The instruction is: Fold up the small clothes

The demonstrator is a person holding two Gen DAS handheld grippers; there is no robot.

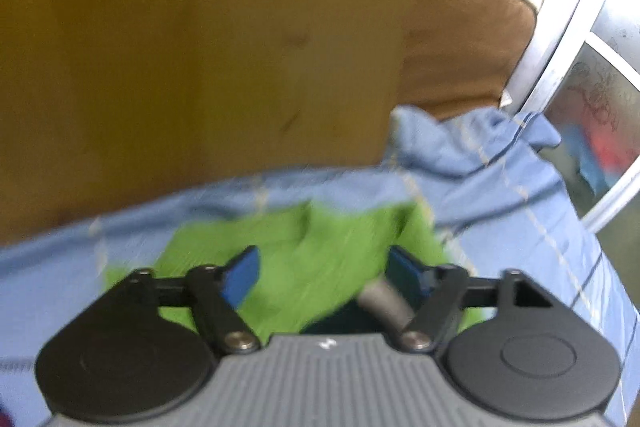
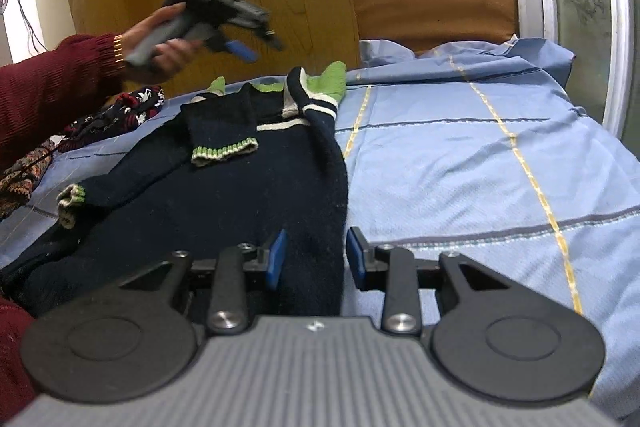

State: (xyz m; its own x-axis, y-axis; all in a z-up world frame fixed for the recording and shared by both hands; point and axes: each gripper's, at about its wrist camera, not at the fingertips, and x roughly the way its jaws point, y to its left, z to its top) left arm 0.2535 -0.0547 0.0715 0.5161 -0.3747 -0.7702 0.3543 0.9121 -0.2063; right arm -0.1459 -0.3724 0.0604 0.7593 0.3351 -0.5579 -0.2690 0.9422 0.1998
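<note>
Navy sweater (image 2: pixel 240 195) half-folded on the bedsheet (image 2: pixel 460 167)

One sleeve lies across its chest; the rest remains. Left gripper (image 1: pixel 320 267) and right gripper (image 2: pixel 314 257) both spread, empty.

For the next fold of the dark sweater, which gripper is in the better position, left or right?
Probably the right. The right gripper sits low with its open jaws around the edge of the navy sweater on the blue sheet. The left gripper is raised in the air above the green collar, open and holding nothing.
</note>
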